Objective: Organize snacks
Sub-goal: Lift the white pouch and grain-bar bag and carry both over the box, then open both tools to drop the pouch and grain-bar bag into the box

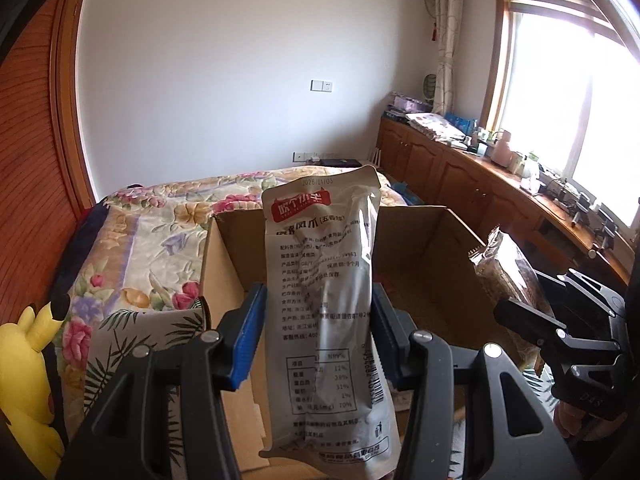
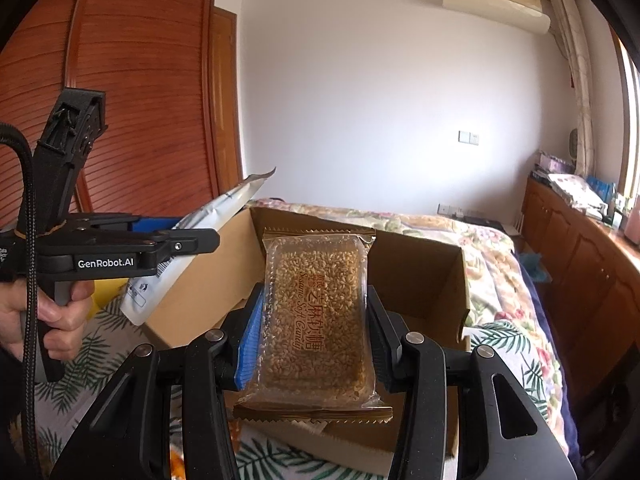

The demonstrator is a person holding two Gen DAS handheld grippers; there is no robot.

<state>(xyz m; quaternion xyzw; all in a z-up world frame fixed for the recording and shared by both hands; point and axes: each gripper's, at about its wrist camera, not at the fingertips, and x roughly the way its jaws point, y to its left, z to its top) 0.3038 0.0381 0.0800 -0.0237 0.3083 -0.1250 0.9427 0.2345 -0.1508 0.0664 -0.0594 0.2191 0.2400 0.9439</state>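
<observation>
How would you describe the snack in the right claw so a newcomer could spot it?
On the floral bed sits an open cardboard box. Above it, the right claw grips a clear packet of sesame candy, golden and grainy, unlike the grey printed pouch beside it.

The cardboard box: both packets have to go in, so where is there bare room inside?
The cardboard box shows bare floor along its far and right walls, ahead of the sesame candy packet. The near left corner is crowded by the silver pouch and both jaws. The rest is hidden.
</observation>
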